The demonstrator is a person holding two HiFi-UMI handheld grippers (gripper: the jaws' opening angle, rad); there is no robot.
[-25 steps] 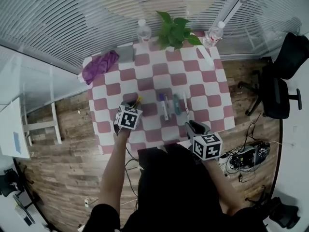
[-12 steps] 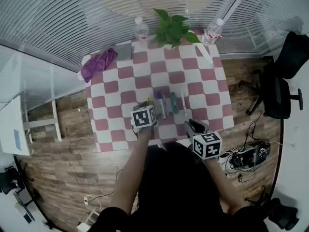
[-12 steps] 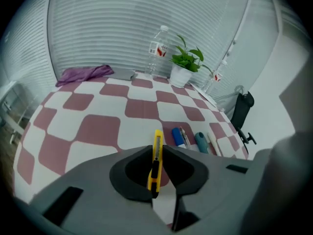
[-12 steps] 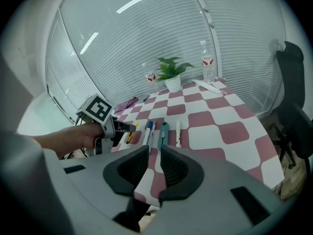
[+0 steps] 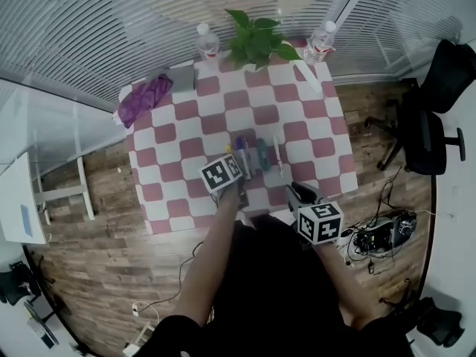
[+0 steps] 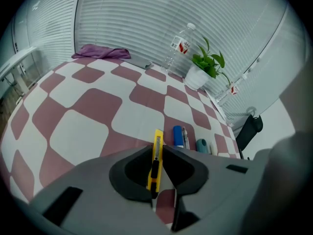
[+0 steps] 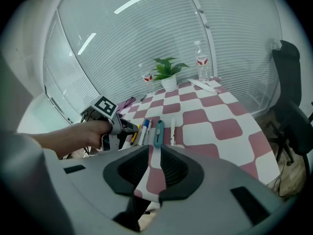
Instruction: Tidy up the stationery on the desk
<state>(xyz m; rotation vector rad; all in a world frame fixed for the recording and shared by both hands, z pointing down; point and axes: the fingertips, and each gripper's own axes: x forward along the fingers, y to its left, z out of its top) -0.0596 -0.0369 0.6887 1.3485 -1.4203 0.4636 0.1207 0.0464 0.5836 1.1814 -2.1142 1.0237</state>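
Just left of the blue pen, at the end of the row of stationery, the yellow utility knife is pinched between the jaws of the left gripper. It is pointed down at the checked table; whether its tip touches cannot be told. The step in hand is judged to be laying the knife into the row. It should be lowered until flat, kept parallel to the blue pen and just beside it. Only then should the jaws be spread, gently, so that no neighbour is knocked.

Right of the blue pen, a teal cutter and a white pen are lined up. The right gripper is held nearer the person than the blue pen, its jaws slightly parted, with nothing between them.

A red label is seen on the water bottle far beyond the blue pen, but its print cannot be read. No other writing is legible.
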